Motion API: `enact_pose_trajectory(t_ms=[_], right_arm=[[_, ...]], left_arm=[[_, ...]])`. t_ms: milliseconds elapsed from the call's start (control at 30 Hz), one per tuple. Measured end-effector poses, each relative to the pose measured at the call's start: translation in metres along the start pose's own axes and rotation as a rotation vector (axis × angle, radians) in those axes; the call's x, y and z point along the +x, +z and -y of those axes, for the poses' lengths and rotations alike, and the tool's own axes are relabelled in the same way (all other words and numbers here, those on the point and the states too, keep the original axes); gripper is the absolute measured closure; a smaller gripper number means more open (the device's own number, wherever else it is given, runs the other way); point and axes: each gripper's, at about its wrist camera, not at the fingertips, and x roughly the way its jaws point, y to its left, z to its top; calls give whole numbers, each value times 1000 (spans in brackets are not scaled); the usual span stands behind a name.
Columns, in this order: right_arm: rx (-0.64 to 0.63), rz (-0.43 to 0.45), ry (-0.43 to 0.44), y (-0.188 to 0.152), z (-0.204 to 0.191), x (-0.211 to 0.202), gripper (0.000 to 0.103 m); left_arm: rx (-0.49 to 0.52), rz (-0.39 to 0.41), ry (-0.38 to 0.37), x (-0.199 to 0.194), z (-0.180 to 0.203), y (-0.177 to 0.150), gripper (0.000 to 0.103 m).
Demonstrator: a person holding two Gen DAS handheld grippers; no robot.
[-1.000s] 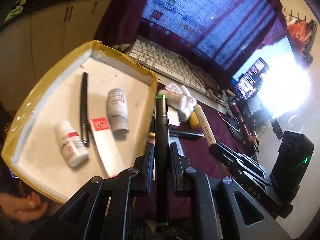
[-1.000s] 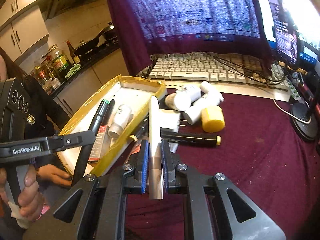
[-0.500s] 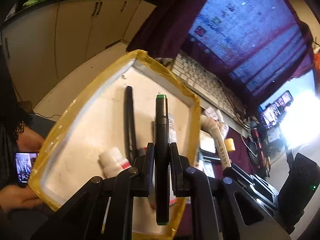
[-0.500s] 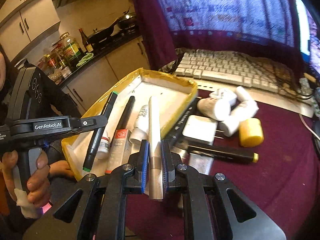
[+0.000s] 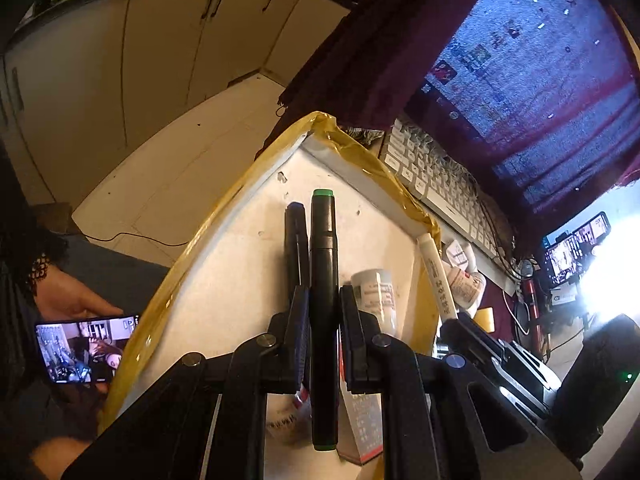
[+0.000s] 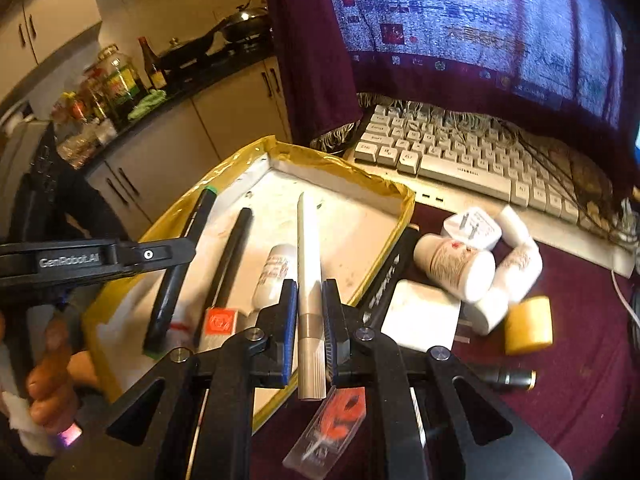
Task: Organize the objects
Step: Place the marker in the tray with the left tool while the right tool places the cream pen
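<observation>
The left gripper [image 5: 324,336] is clamped on a black marker [image 5: 323,280] with green ends, held over the tray [image 5: 224,208], a white one edged in yellow tape. The right gripper [image 6: 309,320] pinches a white pen [image 6: 309,264], its tip over the tray's near right side. In the tray under them lie a black pen [image 6: 228,264], a small white bottle [image 6: 274,276] and a red-and-white box [image 6: 216,326]. Right of the tray, on the maroon cloth [image 6: 580,380], sit white bottles [image 6: 460,268], a plug [image 6: 472,228], a yellow cap [image 6: 528,324] and another marker [image 6: 508,378]. Behind is a keyboard [image 6: 480,156].
</observation>
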Motion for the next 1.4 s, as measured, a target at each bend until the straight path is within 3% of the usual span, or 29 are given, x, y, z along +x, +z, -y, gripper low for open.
enact_pose_trajectory(t_ms=[433,1067,1167,1300,1400], right_arm=[[-19,-56,-56,22,-4,49,93],[-49,-95,-55,19,-8,65,92],[-22,-86,-30,19,-4,60,92],[34,-37,13,18,7,39,89],[68,7,35,10,17,17,75]], left_arm=[[-15,-47,76,27,-18,17,91],[40,-97,147,44,-7,25,91],[46,-90,140,44,-4,24,84],[51,-90,68,39,3,19,55],[54,-33,65,24,11,13,50]])
